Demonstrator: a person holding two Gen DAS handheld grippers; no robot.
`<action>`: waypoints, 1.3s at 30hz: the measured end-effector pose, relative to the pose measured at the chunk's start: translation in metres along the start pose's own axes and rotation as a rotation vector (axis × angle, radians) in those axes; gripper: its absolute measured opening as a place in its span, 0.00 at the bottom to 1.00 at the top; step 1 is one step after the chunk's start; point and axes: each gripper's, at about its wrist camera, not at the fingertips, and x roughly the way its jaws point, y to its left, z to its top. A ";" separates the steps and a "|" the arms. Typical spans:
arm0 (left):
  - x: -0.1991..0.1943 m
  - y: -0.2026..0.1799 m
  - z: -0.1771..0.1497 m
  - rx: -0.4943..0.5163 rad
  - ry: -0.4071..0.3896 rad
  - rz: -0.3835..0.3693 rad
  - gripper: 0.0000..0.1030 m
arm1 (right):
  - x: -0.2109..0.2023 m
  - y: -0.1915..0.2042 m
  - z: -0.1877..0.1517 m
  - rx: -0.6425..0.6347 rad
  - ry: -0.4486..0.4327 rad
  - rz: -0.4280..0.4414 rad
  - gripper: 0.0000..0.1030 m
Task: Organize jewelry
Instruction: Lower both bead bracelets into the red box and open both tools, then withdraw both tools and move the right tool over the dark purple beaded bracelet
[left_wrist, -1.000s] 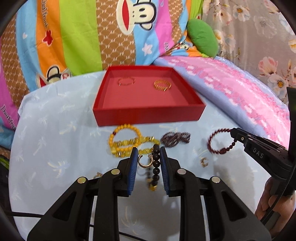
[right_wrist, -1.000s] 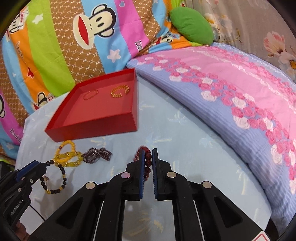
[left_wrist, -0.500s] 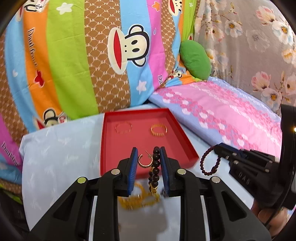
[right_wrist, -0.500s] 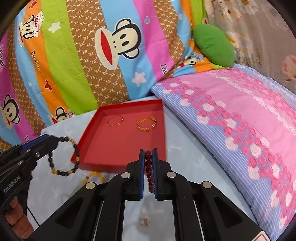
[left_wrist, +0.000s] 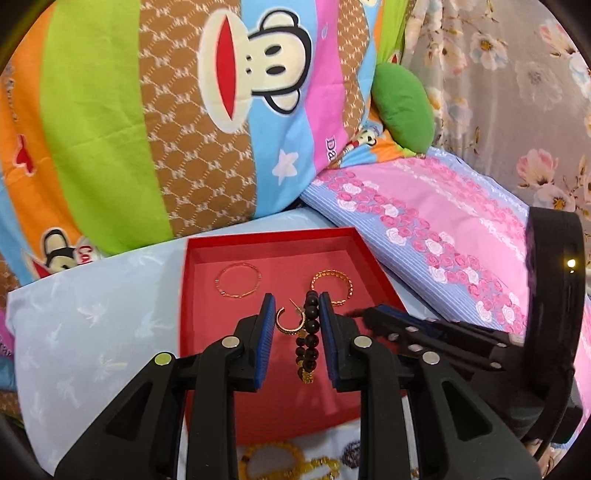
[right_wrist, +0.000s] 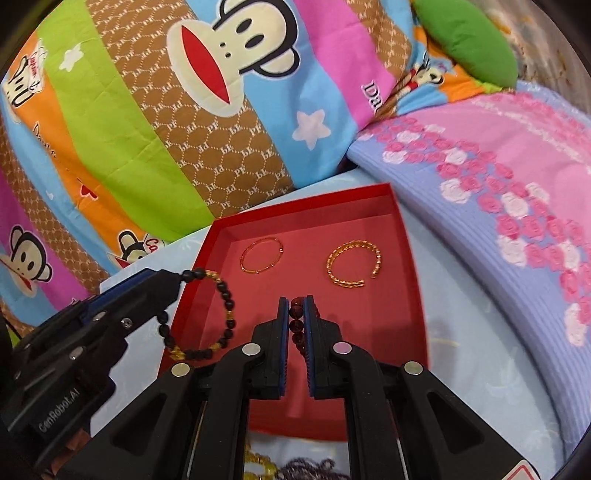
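A red tray (left_wrist: 186, 295) (right_wrist: 417, 288) lies on the light blue sheet with a thin gold bangle (left_wrist: 238, 282) (right_wrist: 261, 254) and a twisted gold cuff (left_wrist: 332, 286) (right_wrist: 352, 267) inside. My left gripper (left_wrist: 293, 314) (right_wrist: 173, 275) is shut on a black bead bracelet (left_wrist: 308, 332) (right_wrist: 225, 314) and a gold hoop earring (left_wrist: 290, 321), held over the tray. My right gripper (right_wrist: 295, 304) (left_wrist: 364, 314) is shut on a dark red bead bracelet (right_wrist: 295, 325), above the tray's near half.
Yellow bead bracelets (left_wrist: 273, 459) (right_wrist: 258, 461) and a dark purple beaded piece (right_wrist: 306, 470) lie on the sheet before the tray. A striped monkey-print quilt (left_wrist: 147, 110) rises behind. A pink floral pillow (left_wrist: 443, 229) and green cushion (left_wrist: 402, 107) sit to the right.
Both grippers have lifted their bracelets off the sheet and moved forward over the red tray. The loose jewelry has dropped to the bottom edge of both views.
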 end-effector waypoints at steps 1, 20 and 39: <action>0.006 0.001 0.000 -0.002 0.006 0.000 0.23 | 0.005 -0.001 0.002 -0.003 0.008 -0.005 0.07; 0.078 0.041 -0.016 -0.023 0.114 0.222 0.52 | 0.038 -0.015 -0.001 -0.118 0.017 -0.233 0.43; -0.004 0.016 -0.060 0.026 0.017 0.316 0.61 | -0.040 0.005 -0.056 -0.141 -0.085 -0.194 0.45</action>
